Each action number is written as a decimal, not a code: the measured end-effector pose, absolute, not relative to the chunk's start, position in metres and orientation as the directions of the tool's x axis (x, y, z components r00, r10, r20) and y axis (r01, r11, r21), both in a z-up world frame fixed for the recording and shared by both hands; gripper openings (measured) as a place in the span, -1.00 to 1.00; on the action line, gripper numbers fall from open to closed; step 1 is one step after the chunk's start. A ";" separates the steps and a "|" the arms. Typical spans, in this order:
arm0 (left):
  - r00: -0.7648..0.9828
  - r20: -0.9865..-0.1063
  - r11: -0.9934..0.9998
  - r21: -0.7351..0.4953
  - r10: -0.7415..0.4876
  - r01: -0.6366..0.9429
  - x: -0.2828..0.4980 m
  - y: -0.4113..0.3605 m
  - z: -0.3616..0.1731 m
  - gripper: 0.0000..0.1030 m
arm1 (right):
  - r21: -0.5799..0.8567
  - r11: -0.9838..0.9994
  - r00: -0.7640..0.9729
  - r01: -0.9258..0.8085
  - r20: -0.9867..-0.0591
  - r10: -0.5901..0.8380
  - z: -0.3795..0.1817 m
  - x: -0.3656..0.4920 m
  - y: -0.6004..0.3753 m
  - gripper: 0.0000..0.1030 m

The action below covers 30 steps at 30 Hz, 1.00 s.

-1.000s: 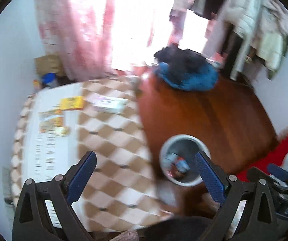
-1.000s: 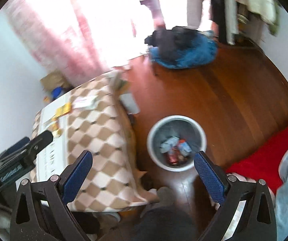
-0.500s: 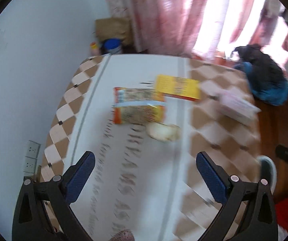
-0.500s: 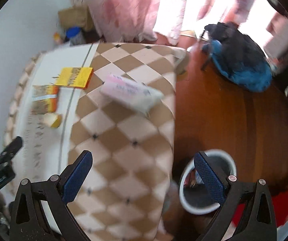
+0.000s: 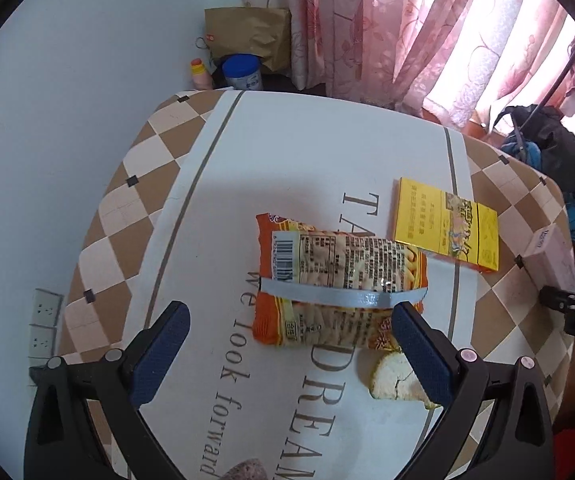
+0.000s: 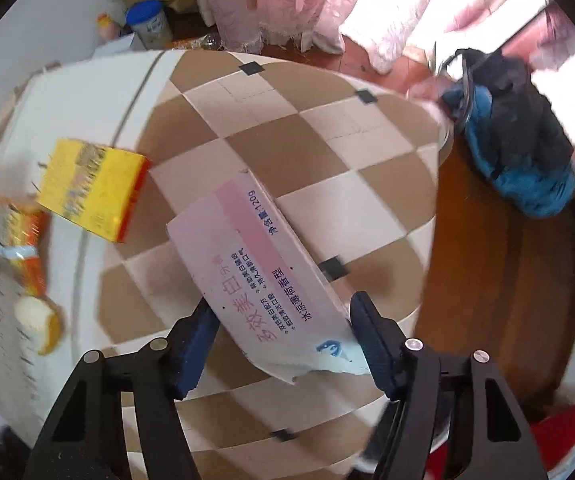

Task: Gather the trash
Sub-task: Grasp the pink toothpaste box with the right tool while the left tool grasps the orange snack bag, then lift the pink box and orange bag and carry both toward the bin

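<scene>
My left gripper hangs open just above an orange snack wrapper lying flat on the tablecloth. A pale piece of peel sits by its right finger, and a yellow box lies beyond the wrapper. In the right wrist view my right gripper is shut on a pink and white toothpaste box. Its pads press both long sides, and the torn end points toward the camera. The yellow box, the wrapper and the peel show blurred at the left.
A blue and black backpack lies on the wooden floor right of the table. Behind the table, by pink curtains, stand a brown paper bag, a blue-lidded jar and a small bottle. White wall runs along the left.
Both grippers swung from the waste bin on the floor to the table. The left came down over the wrapper. The right narrowed its fingers onto the toothpaste box.
</scene>
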<state>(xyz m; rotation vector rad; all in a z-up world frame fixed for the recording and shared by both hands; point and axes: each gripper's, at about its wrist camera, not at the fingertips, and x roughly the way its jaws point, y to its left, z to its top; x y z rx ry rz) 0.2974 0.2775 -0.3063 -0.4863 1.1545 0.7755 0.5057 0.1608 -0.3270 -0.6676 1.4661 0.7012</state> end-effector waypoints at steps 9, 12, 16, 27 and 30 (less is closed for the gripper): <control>0.267 -0.955 0.625 -0.132 0.127 -0.769 0.300 0.303 -0.328 0.90 | 0.145 0.647 -0.121 -0.749 -0.989 0.081 -0.329 0.479 0.180 0.46; 0.269 -0.955 0.634 -0.129 0.128 -0.762 0.302 0.301 -0.330 -0.04 | 0.121 0.653 -0.092 -0.748 -0.993 0.079 -0.331 0.468 0.180 0.20; 0.261 -0.947 0.651 -0.079 0.189 -0.755 0.300 0.293 -0.321 -0.91 | 0.101 0.651 -0.055 -0.753 -0.994 0.091 -0.327 0.457 0.176 0.14; 0.333 -0.900 0.670 -0.065 0.280 -0.739 0.278 0.279 -0.266 -1.00 | 0.151 0.696 -0.002 -0.702 -0.978 0.209 -0.282 0.429 0.139 0.12; 0.361 -0.886 0.673 -0.079 0.291 -0.736 0.267 0.277 -0.247 -1.00 | 0.164 0.706 0.010 -0.689 -0.972 0.236 -0.264 0.420 0.129 0.12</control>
